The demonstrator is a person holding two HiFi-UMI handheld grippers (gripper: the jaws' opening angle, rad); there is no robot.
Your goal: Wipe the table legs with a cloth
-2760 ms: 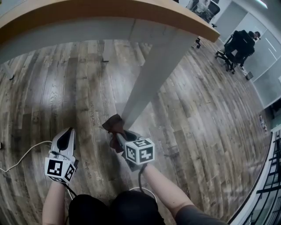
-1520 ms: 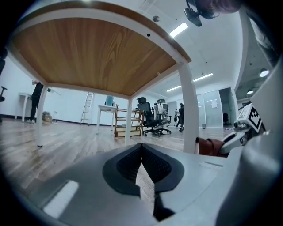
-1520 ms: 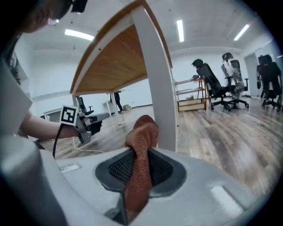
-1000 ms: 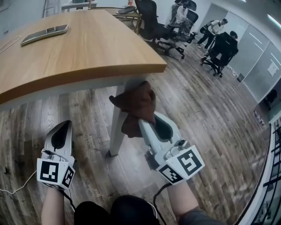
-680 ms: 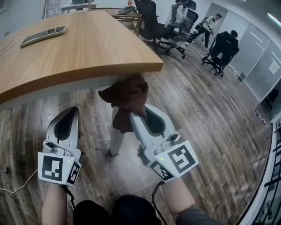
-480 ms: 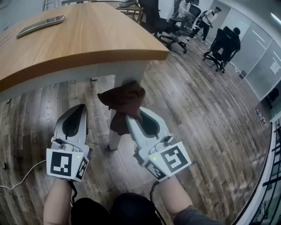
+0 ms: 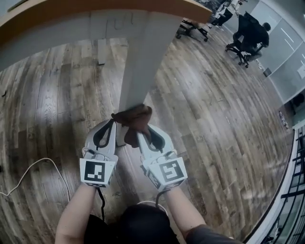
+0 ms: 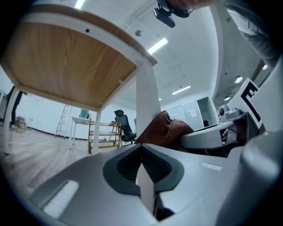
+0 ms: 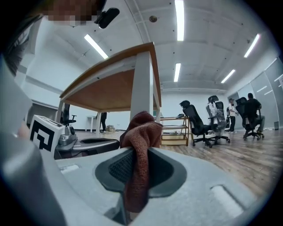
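Both tools are now working far lower than half a second ago: we are bringing them down from just under the edge of the surface (image 7: 57, 10) to the lower part of the white leg (image 7: 143, 62). The left tool (image 7: 113, 125) is now lying close beside the right tool (image 7: 142, 135). The right tool is clamping a brown cloth (image 7: 133, 116), with one fold hanging down between its jaws. The bunched end of the cloth is pressing against the near face of the leg. The left tool is holding its jaws together with nothing between them, its tip just left of the leg and right beside the cloth. We cannot tell whether it is touching the cloth. Left of the leg, a white cable (image 7: 28, 172) is trailing over the wooden floor (image 7: 214, 119). Well off to the leg's right, a person (image 7: 252, 31) is sitting in an office chair (image 7: 240, 47).
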